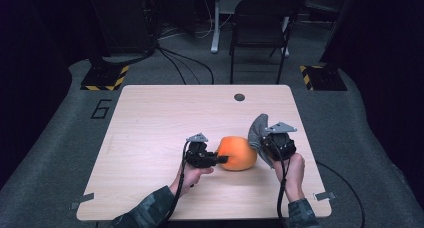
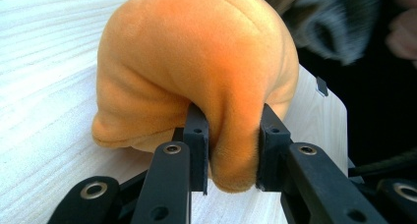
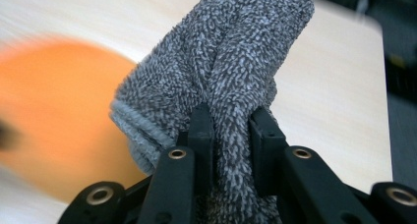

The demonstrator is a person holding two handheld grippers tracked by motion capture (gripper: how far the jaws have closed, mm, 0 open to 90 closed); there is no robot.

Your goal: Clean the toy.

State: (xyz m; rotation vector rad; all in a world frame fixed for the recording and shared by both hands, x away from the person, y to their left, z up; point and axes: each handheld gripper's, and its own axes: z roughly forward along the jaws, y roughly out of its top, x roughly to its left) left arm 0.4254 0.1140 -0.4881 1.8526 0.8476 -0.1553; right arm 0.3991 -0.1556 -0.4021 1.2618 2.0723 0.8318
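The orange plush sits on the table, a fold of its soft pile pinched between the left gripper's narrow jaws. Just beyond it, the right gripper clamps a bunched grey cloth, which stands up above its fingers beside the plush. The step looks like wiping the plush: the left grip should stay firm and low so the round, squashy body does not roll, while the cloth sweeps lightly across the top. The cloth is looped terry, coarse; the table is pale smooth wood.
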